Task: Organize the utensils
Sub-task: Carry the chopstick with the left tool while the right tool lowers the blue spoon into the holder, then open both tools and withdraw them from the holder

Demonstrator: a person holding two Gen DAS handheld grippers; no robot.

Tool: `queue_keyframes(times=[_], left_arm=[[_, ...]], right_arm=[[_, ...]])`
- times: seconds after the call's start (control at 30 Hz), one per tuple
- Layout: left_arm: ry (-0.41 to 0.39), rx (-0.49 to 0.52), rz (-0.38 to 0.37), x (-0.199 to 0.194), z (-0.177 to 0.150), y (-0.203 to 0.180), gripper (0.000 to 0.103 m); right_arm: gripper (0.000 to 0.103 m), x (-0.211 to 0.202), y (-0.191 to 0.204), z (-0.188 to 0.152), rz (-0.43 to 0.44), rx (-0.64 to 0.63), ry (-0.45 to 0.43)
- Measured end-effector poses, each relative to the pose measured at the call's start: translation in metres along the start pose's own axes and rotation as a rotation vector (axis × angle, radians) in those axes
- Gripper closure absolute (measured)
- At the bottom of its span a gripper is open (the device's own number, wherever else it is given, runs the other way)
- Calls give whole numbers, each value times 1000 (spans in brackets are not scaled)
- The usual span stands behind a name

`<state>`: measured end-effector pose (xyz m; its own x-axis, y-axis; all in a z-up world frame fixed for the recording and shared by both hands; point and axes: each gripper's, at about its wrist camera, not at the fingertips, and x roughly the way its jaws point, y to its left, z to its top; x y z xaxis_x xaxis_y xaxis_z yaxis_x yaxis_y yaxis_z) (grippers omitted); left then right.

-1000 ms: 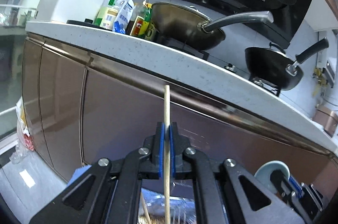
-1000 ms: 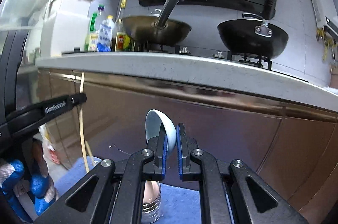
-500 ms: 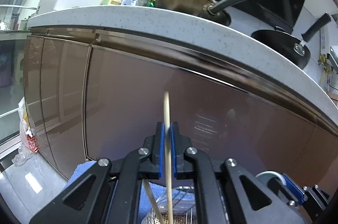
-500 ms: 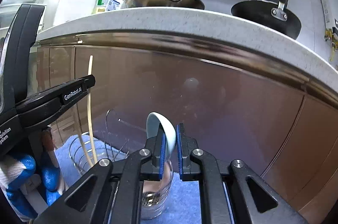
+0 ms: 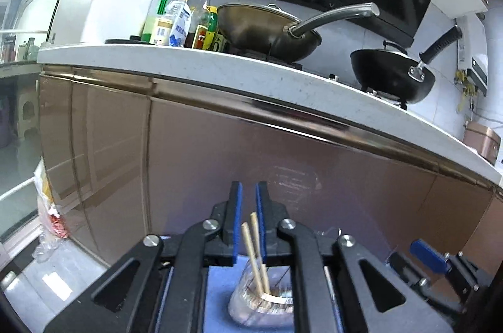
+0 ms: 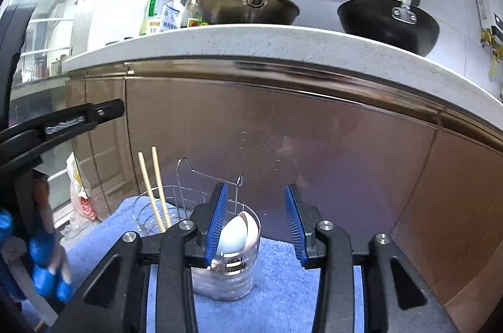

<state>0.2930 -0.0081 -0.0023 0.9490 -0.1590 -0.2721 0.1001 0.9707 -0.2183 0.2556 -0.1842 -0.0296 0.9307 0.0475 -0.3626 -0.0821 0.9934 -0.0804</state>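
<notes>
Two wooden chopsticks (image 5: 255, 251) (image 6: 157, 191) stand tilted in a round wire holder (image 6: 144, 207) on a blue towel (image 6: 283, 286). My left gripper (image 5: 248, 191) hangs above them with its jaws opening; the sticks show through the narrow gap but no pad touches them. In the right wrist view the left gripper (image 6: 107, 110) sits up and left of the stick tops. A pale blue spoon (image 6: 232, 235) rests bowl-up in a shiny metal cup (image 6: 226, 279). My right gripper (image 6: 256, 191) is above it, its jaws opening wide, with the spoon free.
Brown cabinet fronts (image 6: 314, 144) rise right behind the holders, under a white counter edge (image 6: 283, 44). Two woks (image 5: 267, 31) (image 5: 393, 75) and several bottles (image 5: 176, 19) stand on the counter. A blue-gloved hand (image 6: 47, 270) holds the left tool. A plastic bag (image 5: 50, 207) lies at left.
Both grippers opened. The left one let go of its chopstick, which now stands in the wire holder beside another. The right one released the spoon, now sitting in the metal cup.
</notes>
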Motion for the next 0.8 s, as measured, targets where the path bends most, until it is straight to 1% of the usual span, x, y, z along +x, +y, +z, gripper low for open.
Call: queue_keyframes(times=[0.13, 0.27, 0.43, 0.63, 0.8], left_arm=[[21, 42, 6, -33, 0, 6, 80], [50, 79, -4, -64, -6, 12, 79], [102, 105, 13, -99, -13, 28, 79], [178, 140, 44, -126, -23, 42, 79], [224, 143, 51, -147, -32, 51, 79]], right_arm=[[65, -29, -3, -2, 10, 13, 4], [65, -62, -6, -9, 30, 35, 9], [65, -95, -14, -18, 57, 81, 23], [65, -126, -18, -28, 79, 97, 37], [65, -146, -22, -38, 88, 116, 46]])
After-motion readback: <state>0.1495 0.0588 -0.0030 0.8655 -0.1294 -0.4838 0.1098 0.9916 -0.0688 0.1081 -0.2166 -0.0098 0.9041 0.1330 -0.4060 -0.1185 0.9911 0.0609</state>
